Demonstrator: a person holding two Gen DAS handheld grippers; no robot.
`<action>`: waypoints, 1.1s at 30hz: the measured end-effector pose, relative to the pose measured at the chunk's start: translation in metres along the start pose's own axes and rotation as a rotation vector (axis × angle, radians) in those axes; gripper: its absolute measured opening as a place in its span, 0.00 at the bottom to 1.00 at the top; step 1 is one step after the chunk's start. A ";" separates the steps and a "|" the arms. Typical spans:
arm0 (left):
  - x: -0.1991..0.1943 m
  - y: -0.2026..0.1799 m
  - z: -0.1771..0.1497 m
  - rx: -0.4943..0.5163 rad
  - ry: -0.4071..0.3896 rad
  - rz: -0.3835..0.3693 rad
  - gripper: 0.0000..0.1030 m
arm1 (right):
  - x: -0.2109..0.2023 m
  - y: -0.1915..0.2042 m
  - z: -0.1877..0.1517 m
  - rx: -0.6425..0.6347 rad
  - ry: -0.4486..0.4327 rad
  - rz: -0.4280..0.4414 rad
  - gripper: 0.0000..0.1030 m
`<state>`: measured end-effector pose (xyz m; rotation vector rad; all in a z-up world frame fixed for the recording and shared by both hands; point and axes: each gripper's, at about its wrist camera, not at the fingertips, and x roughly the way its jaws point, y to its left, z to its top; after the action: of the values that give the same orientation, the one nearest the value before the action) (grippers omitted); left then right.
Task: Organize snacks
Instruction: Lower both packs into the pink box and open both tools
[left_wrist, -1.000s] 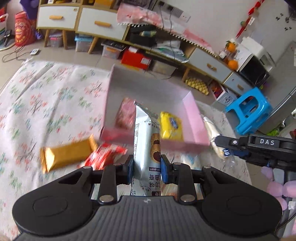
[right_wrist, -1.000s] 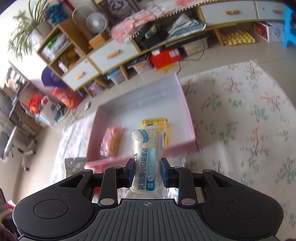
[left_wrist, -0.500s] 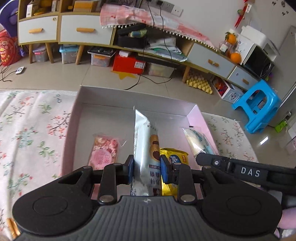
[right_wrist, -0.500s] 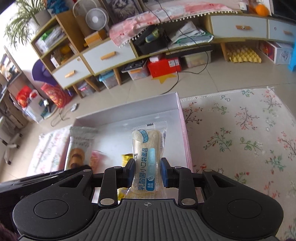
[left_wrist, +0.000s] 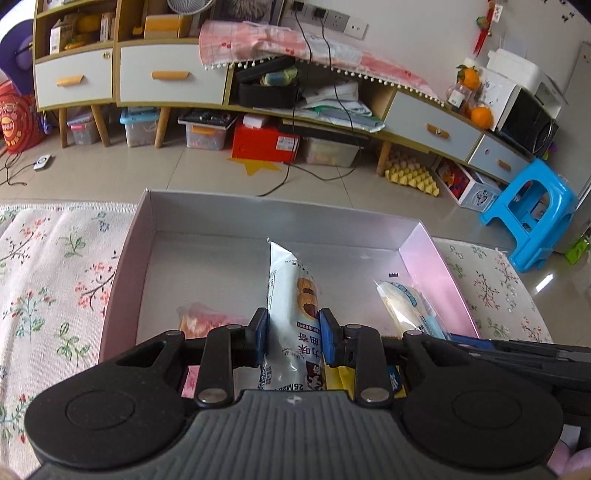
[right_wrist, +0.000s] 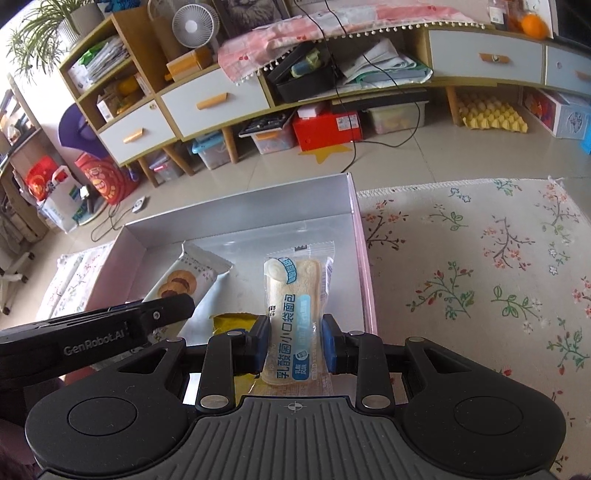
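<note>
Left gripper (left_wrist: 294, 338) level, blue pads pinched against a held packet. Right gripper (right_wrist: 296, 341) alongside, just to its right, pads likewise clamped on a packet; both point forward.

Black hand-held gripper (left_wrist: 294, 341), blue pads (left_wrist: 261, 334)

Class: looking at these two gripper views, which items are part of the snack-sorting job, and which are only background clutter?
Job:
left gripper shut on cookie packet
right gripper shut on bread packet
pink box
yellow snack
pink snack

Background:
blue stool
red box
fan
</note>
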<state>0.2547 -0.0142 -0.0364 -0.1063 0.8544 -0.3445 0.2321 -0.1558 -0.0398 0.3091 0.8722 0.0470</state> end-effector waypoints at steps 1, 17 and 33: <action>0.001 0.000 0.000 0.003 -0.005 0.001 0.26 | 0.000 0.000 0.000 0.000 -0.001 0.000 0.28; -0.006 -0.011 0.002 0.075 -0.008 0.056 0.44 | -0.011 0.002 0.006 0.026 -0.030 0.018 0.40; -0.085 -0.018 -0.016 0.063 -0.021 0.104 0.91 | -0.099 0.029 -0.005 -0.015 -0.055 0.006 0.81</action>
<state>0.1864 -0.0019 0.0182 -0.0066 0.8242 -0.2722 0.1665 -0.1438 0.0394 0.2977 0.8165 0.0505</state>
